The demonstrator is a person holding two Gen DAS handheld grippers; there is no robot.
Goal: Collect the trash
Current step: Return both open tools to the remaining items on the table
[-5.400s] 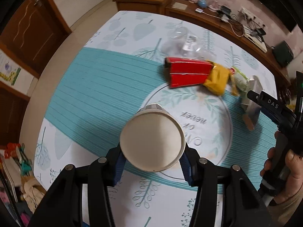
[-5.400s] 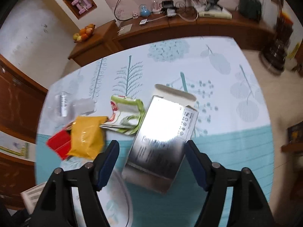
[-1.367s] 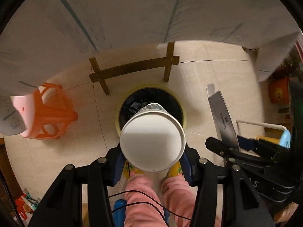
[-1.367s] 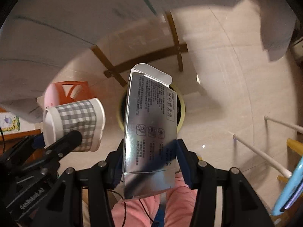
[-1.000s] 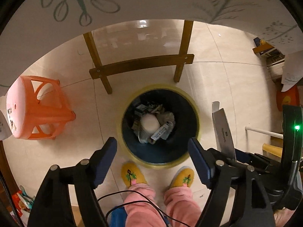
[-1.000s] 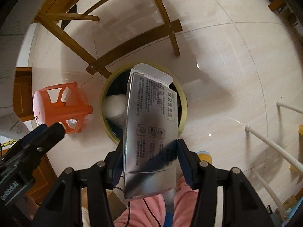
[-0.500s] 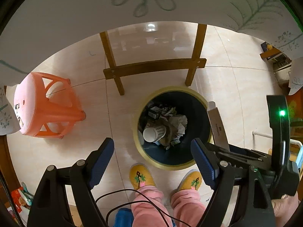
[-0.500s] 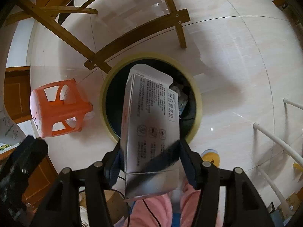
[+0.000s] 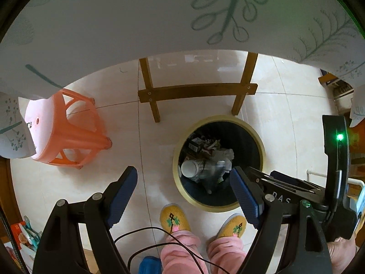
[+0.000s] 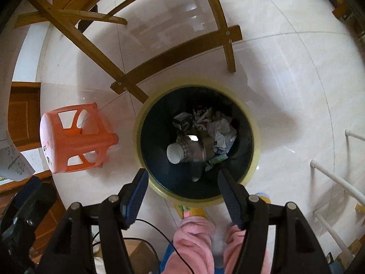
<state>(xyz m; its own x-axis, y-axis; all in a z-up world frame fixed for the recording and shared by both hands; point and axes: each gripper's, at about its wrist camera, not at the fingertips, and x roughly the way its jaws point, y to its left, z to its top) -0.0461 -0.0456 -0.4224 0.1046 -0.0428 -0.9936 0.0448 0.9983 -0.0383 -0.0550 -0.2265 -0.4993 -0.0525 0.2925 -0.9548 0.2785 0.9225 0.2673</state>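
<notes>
Both grippers hang over the bin [image 10: 251, 118] on the floor, and the trash lies straight below the fingers; the right gripper [image 10: 180, 187] sits almost dead over the bin's mouth, its fingers opening with nothing between them, while the left gripper [image 9: 183, 187] stands wide open and empty, off toward the bin's near-left rim, so the right is the nearer. The cup [image 10: 180, 151] rests on its side inside the bin among crumpled paper; its long axis runs across the bin, its mouth pointing toward the orange stool [image 10: 73, 139].

Right hand-held gripper [image 10: 182, 189] opening, empty, above trash bin [image 10: 255, 141], paper cup [image 10: 176, 153] inside
</notes>
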